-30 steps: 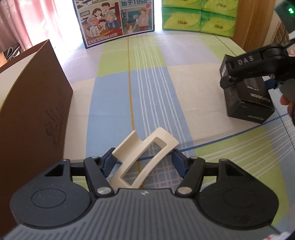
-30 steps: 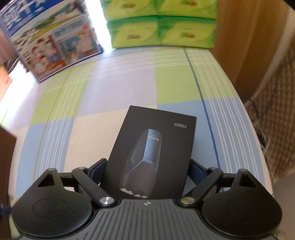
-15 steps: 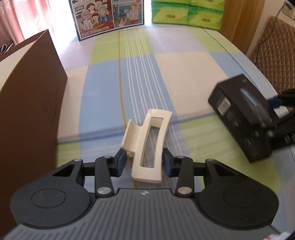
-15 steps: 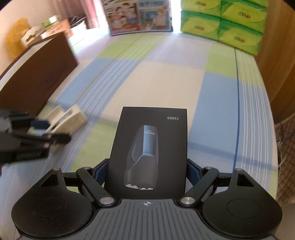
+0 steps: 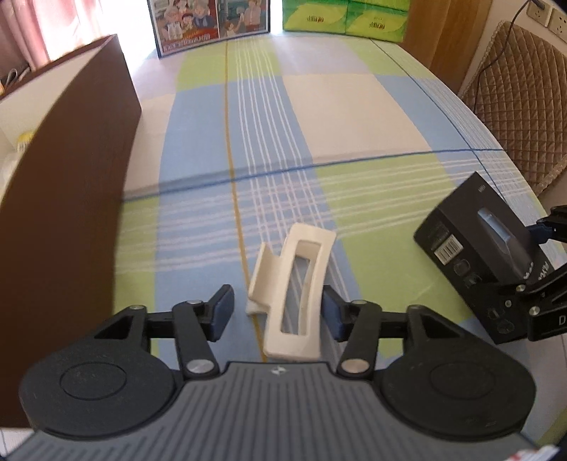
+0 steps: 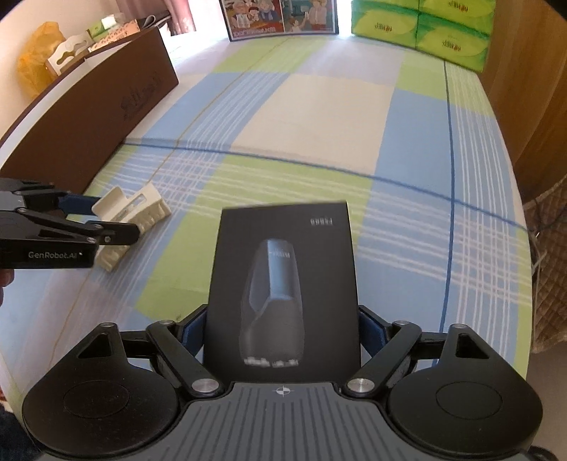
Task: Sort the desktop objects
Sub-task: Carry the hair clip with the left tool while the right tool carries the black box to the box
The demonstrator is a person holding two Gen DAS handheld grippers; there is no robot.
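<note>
A cream hair claw (image 5: 294,290) lies on the checked tablecloth (image 5: 354,106) between the fingers of my left gripper (image 5: 276,314). Its jaws are opening: the left pad stands clear of the claw and the right pad is against it. The right wrist view shows this claw (image 6: 131,209) and the left gripper (image 6: 106,220) at the left. A black shaver box (image 6: 283,269) sits between the fingers of my right gripper (image 6: 282,329), whose jaws are opening; the box looks blurred while the gripper is sharp. In the left wrist view, box (image 5: 471,255) and right gripper (image 5: 531,259) are at the right, box tilted.
A tall brown box (image 5: 71,177) stands along the table's left side, close to the left gripper. Green tissue packs (image 5: 343,17) and a picture board (image 5: 212,21) line the far edge. A quilted chair (image 5: 521,88) stands beyond the right edge.
My left gripper pinched the claw, shifted it, then widened its jaws. The right gripper brought the black box in from the far right, closer to the claw, and its view swung left.
</note>
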